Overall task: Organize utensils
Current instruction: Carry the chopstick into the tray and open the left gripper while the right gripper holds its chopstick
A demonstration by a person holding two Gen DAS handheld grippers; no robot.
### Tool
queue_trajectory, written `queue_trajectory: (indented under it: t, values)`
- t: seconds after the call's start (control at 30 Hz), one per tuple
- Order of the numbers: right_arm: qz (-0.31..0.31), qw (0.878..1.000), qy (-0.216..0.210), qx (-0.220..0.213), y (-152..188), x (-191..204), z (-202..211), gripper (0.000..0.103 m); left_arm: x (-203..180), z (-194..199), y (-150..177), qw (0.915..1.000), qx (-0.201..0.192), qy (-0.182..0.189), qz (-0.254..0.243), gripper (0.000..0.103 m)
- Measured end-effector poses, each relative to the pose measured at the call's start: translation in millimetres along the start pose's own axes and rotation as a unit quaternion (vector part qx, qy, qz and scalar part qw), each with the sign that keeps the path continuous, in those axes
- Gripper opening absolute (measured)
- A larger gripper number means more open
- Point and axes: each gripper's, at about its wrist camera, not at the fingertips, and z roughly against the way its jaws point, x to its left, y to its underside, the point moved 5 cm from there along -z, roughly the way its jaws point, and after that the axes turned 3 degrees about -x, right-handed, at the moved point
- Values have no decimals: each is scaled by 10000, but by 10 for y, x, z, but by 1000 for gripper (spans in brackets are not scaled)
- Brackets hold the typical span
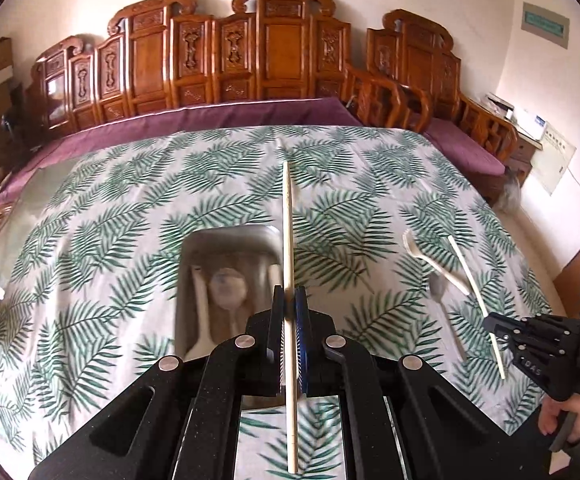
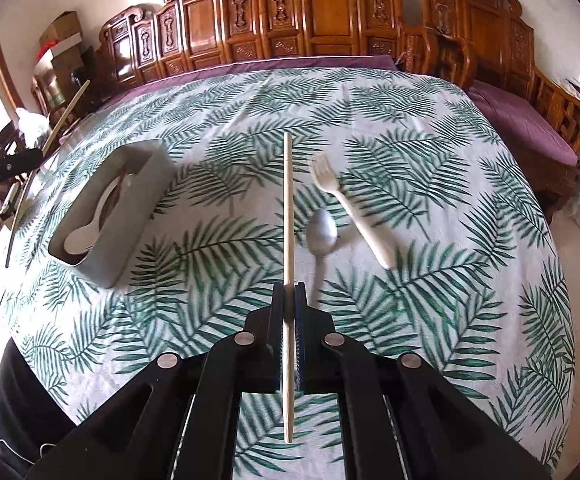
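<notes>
I count two chopsticks: one (image 1: 289, 240) clamped in my left gripper (image 1: 290, 300), one (image 2: 288, 220) clamped in my right gripper (image 2: 289, 296). At two o'clock of the right one lie one pale fork (image 2: 346, 204) and one metal spoon (image 2: 321, 236). At ten o'clock stands one grey box (image 2: 138, 216) with one pale spoon (image 2: 90, 228) showing inside.

Both views are evenly daylit. Straight lines are bent strongly toward the dark rounded corners, and the tablecloth (image 2: 430, 280) is smeared by motion blur.
</notes>
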Motion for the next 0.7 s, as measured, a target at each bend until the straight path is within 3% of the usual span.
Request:
queue_trajectory:
  t: [0.7]
  values:
    - [444, 9979, -437, 150, -322, 944, -134, 6, 614, -174, 138, 9993, 48, -24, 370, 4]
